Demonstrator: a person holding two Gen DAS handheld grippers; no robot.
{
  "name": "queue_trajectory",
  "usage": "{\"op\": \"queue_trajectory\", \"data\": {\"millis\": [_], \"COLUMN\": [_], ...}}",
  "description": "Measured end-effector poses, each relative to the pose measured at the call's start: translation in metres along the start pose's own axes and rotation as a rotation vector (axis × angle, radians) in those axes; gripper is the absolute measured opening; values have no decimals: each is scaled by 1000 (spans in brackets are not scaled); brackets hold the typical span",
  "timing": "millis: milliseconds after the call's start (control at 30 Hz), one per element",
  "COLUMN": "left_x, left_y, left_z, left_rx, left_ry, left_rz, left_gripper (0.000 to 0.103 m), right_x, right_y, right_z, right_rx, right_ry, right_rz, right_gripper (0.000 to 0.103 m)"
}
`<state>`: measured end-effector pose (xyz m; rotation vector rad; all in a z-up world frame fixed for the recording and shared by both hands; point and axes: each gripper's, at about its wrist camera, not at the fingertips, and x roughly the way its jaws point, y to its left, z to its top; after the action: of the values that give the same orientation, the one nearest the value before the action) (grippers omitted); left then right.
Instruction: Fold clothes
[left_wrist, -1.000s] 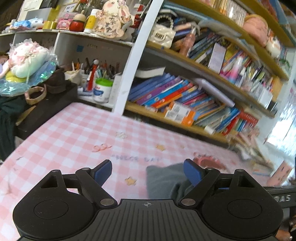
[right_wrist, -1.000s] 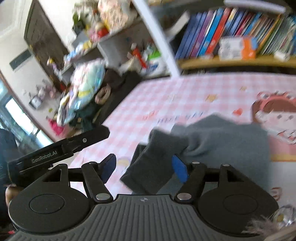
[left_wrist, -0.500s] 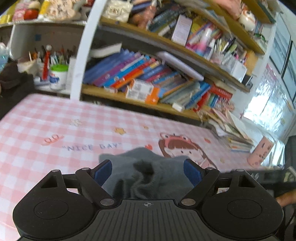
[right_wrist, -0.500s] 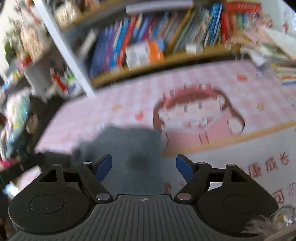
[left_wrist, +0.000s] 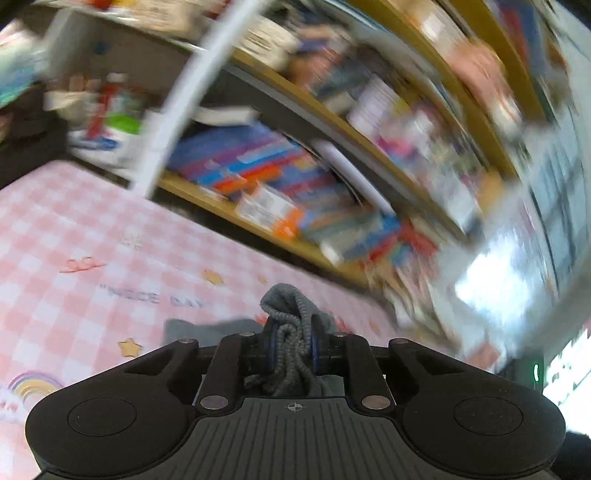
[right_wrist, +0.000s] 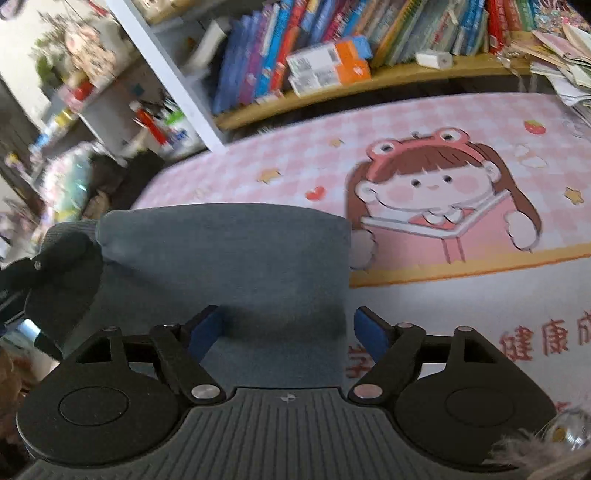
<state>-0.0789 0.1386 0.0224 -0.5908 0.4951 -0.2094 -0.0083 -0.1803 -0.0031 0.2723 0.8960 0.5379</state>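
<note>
A grey knitted garment (right_wrist: 229, 258) lies folded flat on the pink checked mat (right_wrist: 424, 118), seen in the right wrist view. My right gripper (right_wrist: 290, 330) hovers open over its near edge, blue pads wide apart. At the far left of that view the other gripper's black body (right_wrist: 33, 273) meets the garment's left side. In the blurred left wrist view my left gripper (left_wrist: 290, 347) is shut on a bunched ribbed part of the grey garment (left_wrist: 291, 314), which sticks up between the pads; more grey cloth (left_wrist: 207, 330) lies behind on the mat (left_wrist: 74, 229).
Bookshelves packed with books (right_wrist: 332, 44) run along the mat's far edge, with a white upright post (right_wrist: 173, 77). Pens, jars and soft toys (right_wrist: 70, 177) crowd the left side. A cartoon girl print (right_wrist: 439, 192) covers the mat on the right.
My left gripper has shut on a bunch of the grey garment and is swinging fast. The right gripper has come in over the flattened garment and stays open.
</note>
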Motion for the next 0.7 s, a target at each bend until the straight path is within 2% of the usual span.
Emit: {"op": "queue_trajectory", "data": {"millis": [33, 100, 133, 267, 300, 367, 467, 533, 667, 700], "left_x": [2, 16, 20, 21, 18, 14, 8, 5, 11, 12], "left_y": [12, 39, 48, 56, 55, 52, 48, 46, 51, 52], "left_z": [-2, -14, -20, -28, -27, -24, -20, -18, -23, -24], "left_rx": [-53, -149, -177, -212, -211, -209, -206, -208, -228, -235], "left_ry": [14, 119, 147, 133, 122, 99, 65, 51, 105, 121], "left_rz": [44, 140, 167, 187, 185, 180, 173, 171, 168, 152], "left_gripper": [15, 16, 17, 30, 39, 47, 49, 49, 44, 26], "right_x": [0, 5, 9, 18, 19, 19, 16, 15, 16, 16], "right_y": [1, 1, 1, -4, -5, -7, -8, -8, -8, -9], "right_z": [1, 0, 0, -2, -2, -3, -4, -4, -5, -5], "right_rx": [-5, -9, -8, 16, 23, 29, 31, 33, 38, 41], "right_ry": [1, 30, 50, 99, 102, 101, 87, 83, 87, 89], "right_rz": [7, 3, -5, -9, -7, -5, 0, 4, 11, 11], "right_gripper": [79, 79, 79, 79, 79, 79, 79, 79, 79, 79]}}
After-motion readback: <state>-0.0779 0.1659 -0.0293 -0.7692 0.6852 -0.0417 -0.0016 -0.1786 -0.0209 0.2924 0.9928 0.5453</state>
